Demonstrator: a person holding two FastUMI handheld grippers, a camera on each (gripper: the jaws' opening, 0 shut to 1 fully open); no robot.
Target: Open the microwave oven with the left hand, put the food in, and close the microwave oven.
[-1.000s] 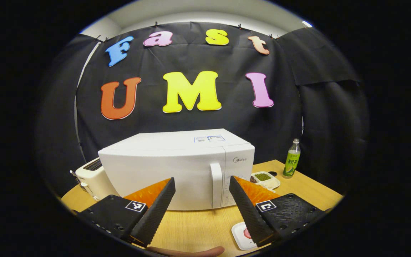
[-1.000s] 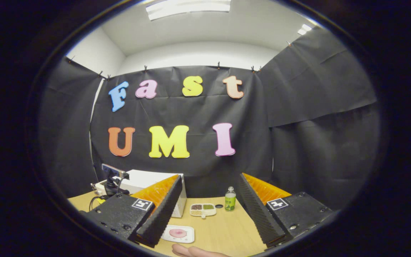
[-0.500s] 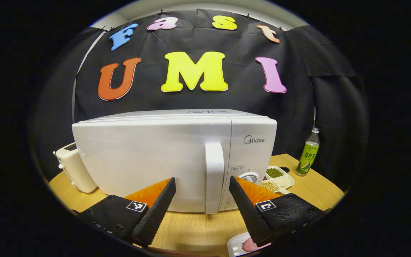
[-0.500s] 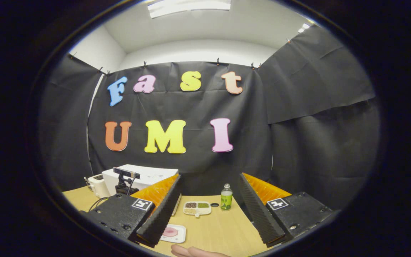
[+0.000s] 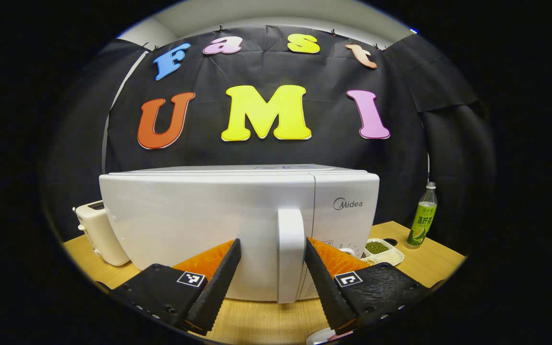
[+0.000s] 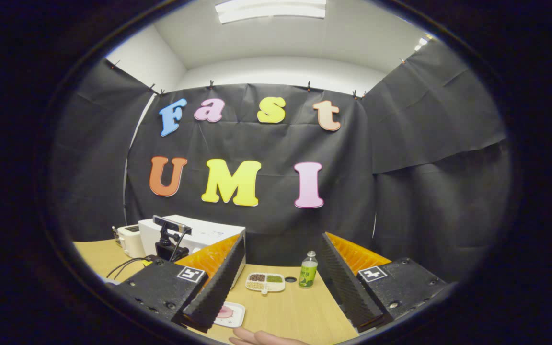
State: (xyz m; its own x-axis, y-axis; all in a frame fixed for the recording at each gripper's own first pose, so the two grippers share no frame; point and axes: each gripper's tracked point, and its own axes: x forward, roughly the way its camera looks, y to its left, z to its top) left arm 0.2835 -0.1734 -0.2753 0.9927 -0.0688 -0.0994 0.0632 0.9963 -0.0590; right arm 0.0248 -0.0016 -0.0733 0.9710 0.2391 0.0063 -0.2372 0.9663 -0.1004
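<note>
Microwave oven [image 5: 209,225], door closed, stands on the wooden surface [image 5: 261,323] with its upright handle [image 5: 290,254] between the spread fingers of the left gripper [image 5: 270,249], which grips nothing. Right gripper [image 6: 283,247] hangs wide open and empty above the surface, well apart from the oven; a plate of pink food [image 6: 226,313] lies just beyond its fingers.

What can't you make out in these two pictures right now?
- Microwave interior: left gripper view, hidden by its shut door.
- Plate of food: right gripper view, partly hidden by the right claw.
- Control dial: left gripper view, mostly hidden behind the left claw.
- Bottle label: too small.
</note>
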